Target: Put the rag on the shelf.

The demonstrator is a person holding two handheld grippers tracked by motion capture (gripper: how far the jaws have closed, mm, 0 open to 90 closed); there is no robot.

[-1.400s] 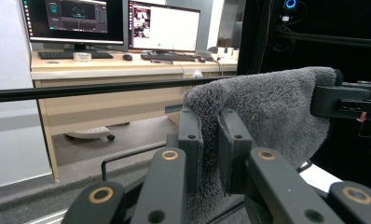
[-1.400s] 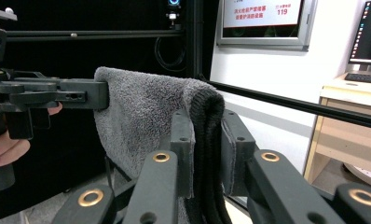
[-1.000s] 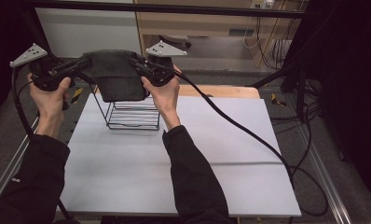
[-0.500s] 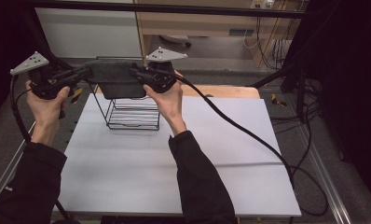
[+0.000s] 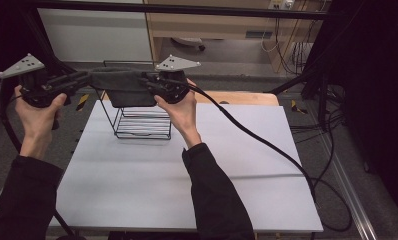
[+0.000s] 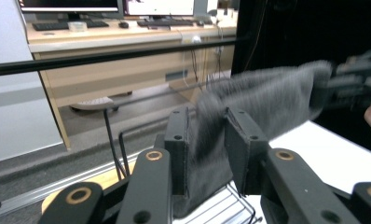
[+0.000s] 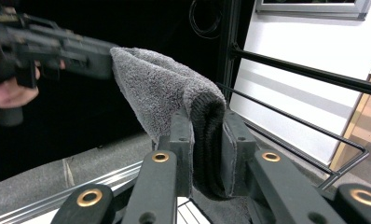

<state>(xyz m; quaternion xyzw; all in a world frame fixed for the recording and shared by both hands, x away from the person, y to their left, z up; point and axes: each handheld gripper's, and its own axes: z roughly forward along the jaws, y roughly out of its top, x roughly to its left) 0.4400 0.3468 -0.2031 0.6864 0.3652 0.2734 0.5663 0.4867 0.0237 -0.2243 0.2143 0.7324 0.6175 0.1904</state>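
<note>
High view: the dark grey towel (image 5: pixel 129 87) hangs stretched between the left gripper (image 5: pixel 84 79) and the right gripper (image 5: pixel 146 84), now higher above the wire rack (image 5: pixel 142 122) on the white table (image 5: pixel 187 170) than a second ago, with open table toward the person. Left gripper view: the jaws have just been opening, and the towel (image 6: pixel 267 100) sits loosely between them, likely a release beginning. Right gripper view: narrow jaws pinch the folded towel edge (image 7: pixel 204 112), beside the rack's rails (image 7: pixel 305 123).

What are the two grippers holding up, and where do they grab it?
A dark grey towel: right gripper clamps one folded end; left gripper, jaws just opening, has the other between them.
</note>
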